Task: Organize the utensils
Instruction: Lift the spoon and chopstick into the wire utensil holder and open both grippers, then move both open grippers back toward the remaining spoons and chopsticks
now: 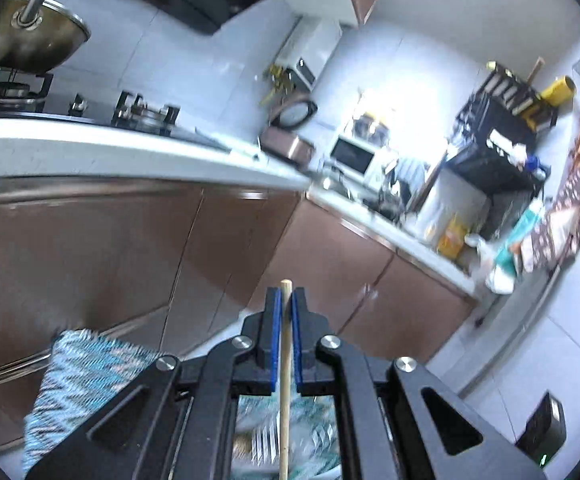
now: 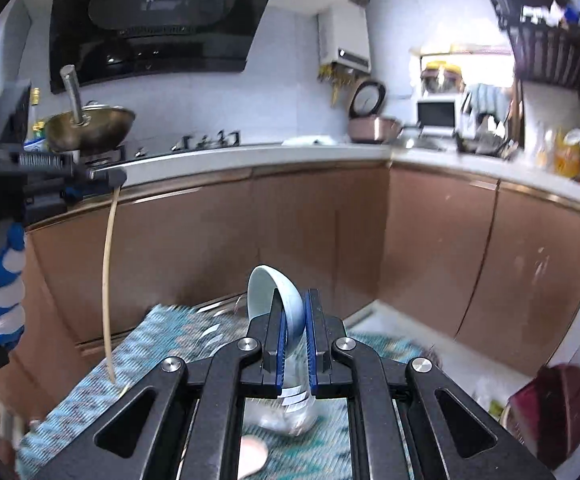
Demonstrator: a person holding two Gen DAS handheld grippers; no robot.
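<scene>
My left gripper (image 1: 286,300) is shut on a thin wooden chopstick (image 1: 285,380), which runs down between the blue pads toward the table. In the right wrist view the same left gripper (image 2: 110,180) shows at the left, with the chopstick (image 2: 108,280) hanging down to the patterned cloth (image 2: 162,344). My right gripper (image 2: 295,300) is shut on a pale blue ceramic spoon (image 2: 270,292), bowl end up, held above the cloth. A pinkish object (image 2: 252,456) lies on the cloth below my right gripper, partly hidden.
The teal patterned cloth (image 1: 78,376) covers the table near the brown cabinets (image 1: 110,248). A white counter (image 2: 270,156) holds a stove, a wok (image 2: 90,126), a rice cooker (image 2: 370,124) and a microwave (image 2: 436,114). A dark red bin (image 2: 554,412) stands on the floor at right.
</scene>
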